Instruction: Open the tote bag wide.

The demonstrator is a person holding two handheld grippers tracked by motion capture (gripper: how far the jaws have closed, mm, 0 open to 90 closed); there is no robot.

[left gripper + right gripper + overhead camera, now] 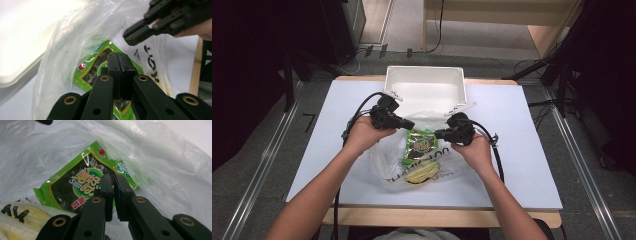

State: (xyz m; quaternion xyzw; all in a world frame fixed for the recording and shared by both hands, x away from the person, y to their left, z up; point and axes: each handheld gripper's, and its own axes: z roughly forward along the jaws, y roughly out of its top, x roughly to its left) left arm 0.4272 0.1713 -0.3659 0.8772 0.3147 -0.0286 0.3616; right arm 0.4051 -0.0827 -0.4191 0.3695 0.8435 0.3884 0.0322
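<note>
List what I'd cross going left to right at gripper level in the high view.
Left hand → left gripper → green snack packet inside the clear plastic bag → right gripper → right hand.

Green snack packet (420,146) part veiled by the clear plastic bag (387,165), its small print too fine to read, yellow item (422,173) below the packet blurred behind bag film, bag's black lettering (150,62) cut short by folds, white bin (424,82) beyond the packet washed out.

Green snack pkt (420,143), clear bag (384,160)
</note>
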